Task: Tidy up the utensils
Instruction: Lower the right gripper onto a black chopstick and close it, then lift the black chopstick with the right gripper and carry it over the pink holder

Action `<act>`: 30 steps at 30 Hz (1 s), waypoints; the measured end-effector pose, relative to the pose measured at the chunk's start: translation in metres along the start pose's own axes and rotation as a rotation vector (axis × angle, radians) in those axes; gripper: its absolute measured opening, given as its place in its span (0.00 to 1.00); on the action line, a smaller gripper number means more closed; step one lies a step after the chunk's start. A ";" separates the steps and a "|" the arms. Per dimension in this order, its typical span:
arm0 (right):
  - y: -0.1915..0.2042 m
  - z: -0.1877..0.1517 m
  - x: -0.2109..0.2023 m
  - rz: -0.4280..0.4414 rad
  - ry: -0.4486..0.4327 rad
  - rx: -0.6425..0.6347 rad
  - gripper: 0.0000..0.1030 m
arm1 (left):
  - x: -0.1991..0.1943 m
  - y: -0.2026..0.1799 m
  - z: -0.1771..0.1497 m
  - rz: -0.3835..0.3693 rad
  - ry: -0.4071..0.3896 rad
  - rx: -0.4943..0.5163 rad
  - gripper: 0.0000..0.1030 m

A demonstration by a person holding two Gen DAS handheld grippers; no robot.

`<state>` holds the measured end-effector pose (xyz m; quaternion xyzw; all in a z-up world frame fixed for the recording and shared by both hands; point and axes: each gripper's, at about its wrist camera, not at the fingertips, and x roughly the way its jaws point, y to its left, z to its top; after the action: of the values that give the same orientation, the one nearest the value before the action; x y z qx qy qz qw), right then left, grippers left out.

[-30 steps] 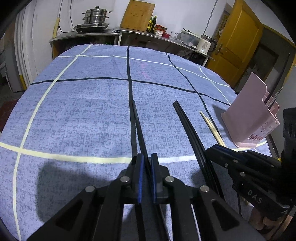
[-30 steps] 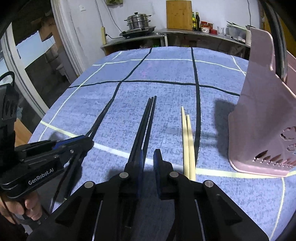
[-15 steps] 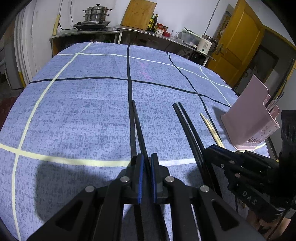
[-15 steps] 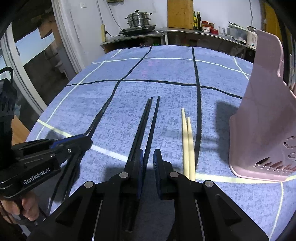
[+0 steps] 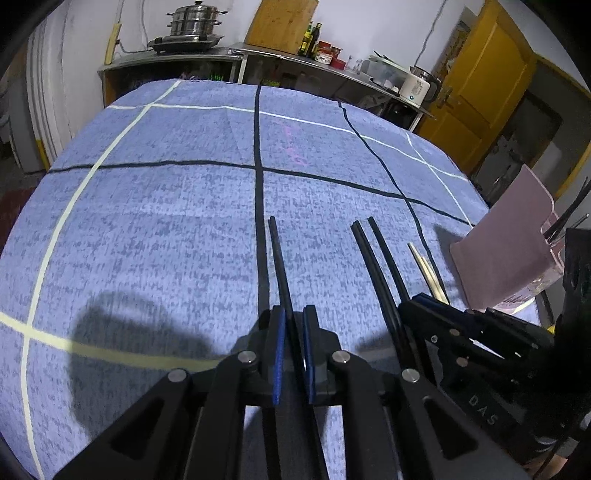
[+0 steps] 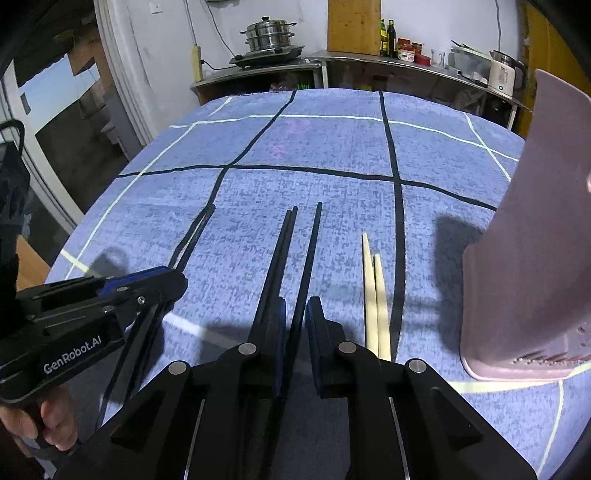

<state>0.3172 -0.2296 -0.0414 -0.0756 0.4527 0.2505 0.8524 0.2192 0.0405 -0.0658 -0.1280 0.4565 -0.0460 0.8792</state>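
Note:
My left gripper (image 5: 293, 332) is shut on a pair of black chopsticks (image 5: 279, 258) that point away over the blue tablecloth. The right wrist view shows the same left gripper (image 6: 177, 280) at the left, held by a hand. My right gripper (image 6: 297, 321) is shut on a single black chopstick (image 6: 312, 243) that runs between its pads. Two more black chopsticks (image 6: 280, 251) lie along the outside of its left finger. A pair of pale wooden chopsticks (image 6: 375, 295) lies on the cloth just right of it. The pink utensil holder (image 6: 535, 258) stands at the far right.
The pink holder (image 5: 509, 240) has dark utensils sticking out of its top. The round table's cloth (image 5: 166, 221) is blue with black and pale lines. A counter with a steel pot (image 5: 194, 22), bottles and a kettle stands behind the table. A yellow door (image 5: 476, 92) is at the back right.
At my right gripper one black chopstick has swung away from the other two, which were bundled with it before. The left gripper and its chopsticks have hardly moved.

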 end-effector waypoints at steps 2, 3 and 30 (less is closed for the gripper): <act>0.000 0.002 0.002 -0.003 0.001 0.004 0.12 | 0.002 -0.003 0.001 0.009 -0.005 0.023 0.11; 0.000 0.004 0.003 -0.004 0.003 0.007 0.12 | 0.003 -0.002 0.003 0.009 -0.003 0.021 0.11; 0.013 0.012 -0.116 0.048 -0.209 -0.023 0.05 | -0.110 -0.029 0.014 -0.060 -0.195 0.093 0.05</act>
<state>0.2655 -0.2557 0.0607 -0.0481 0.3599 0.2827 0.8878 0.1676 0.0372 0.0365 -0.1046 0.3622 -0.0809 0.9227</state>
